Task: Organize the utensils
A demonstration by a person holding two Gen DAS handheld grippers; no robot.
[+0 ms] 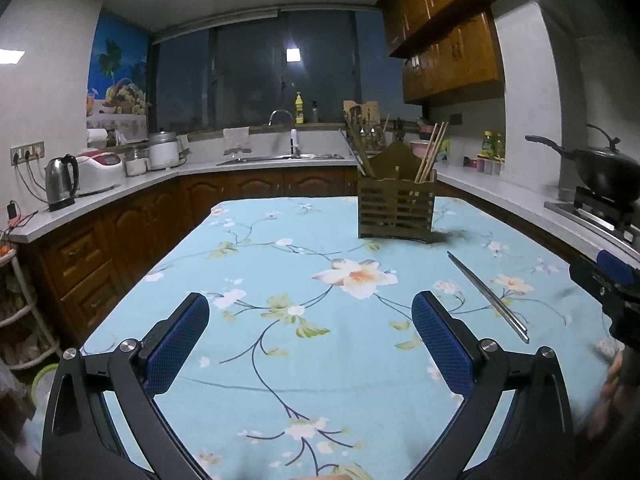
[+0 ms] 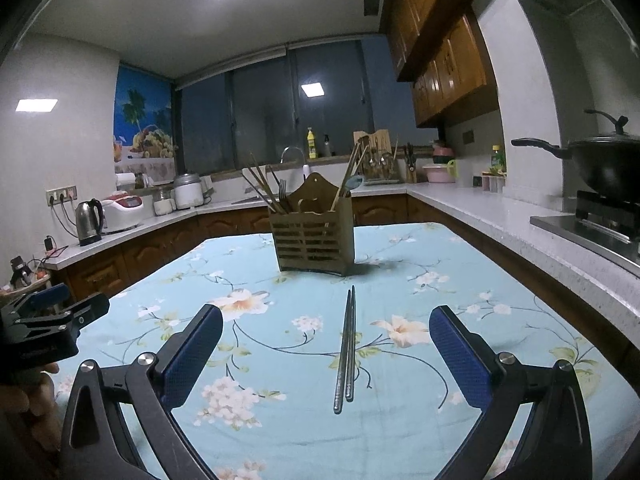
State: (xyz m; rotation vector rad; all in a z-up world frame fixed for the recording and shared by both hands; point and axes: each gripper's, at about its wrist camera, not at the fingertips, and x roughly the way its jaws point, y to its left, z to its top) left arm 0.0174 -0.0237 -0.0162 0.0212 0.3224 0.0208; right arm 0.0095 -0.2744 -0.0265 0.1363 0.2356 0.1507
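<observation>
A kitchen worktop runs along the left wall, where a steel kettle (image 1: pixel 61 181) stands beside a white rice cooker (image 1: pixel 100 172). In the foreground a table is covered by a pale blue floral tablecloth (image 1: pixel 280 264).

The left gripper (image 1: pixel 310 340) hangs above the near end of the cloth, its blue-padded fingers (image 1: pixel 176 344) spread wide apart with nothing between them. In the right wrist view the same tool shows at the far left edge, held in a person's hand (image 2: pixel 24 396).

Toward the far end of the table stands a slatted wooden utensil holder (image 1: pixel 396 208). Wooden chopsticks (image 1: pixel 430 156) lean out of its right-hand side, and more sticks and a fork (image 2: pixel 282 196) rise from its left side, as the right wrist camera shows.

A pair of metal chopsticks (image 2: pixel 346 344) lies flat on the cloth in front of the holder, well short of it, the two sticks side by side and touching near their far tips. They lie in line with the gap of the right gripper (image 2: pixel 326 354), whose blue fingers (image 2: pixel 460 356) are also spread wide and hold nothing; the near ends of the pair sit between the two pads but below them, on the cloth.

On the right, a black lidded wok (image 2: pixel 604 168) sits on a gas stove (image 2: pixel 600 220) set into the worktop.
</observation>
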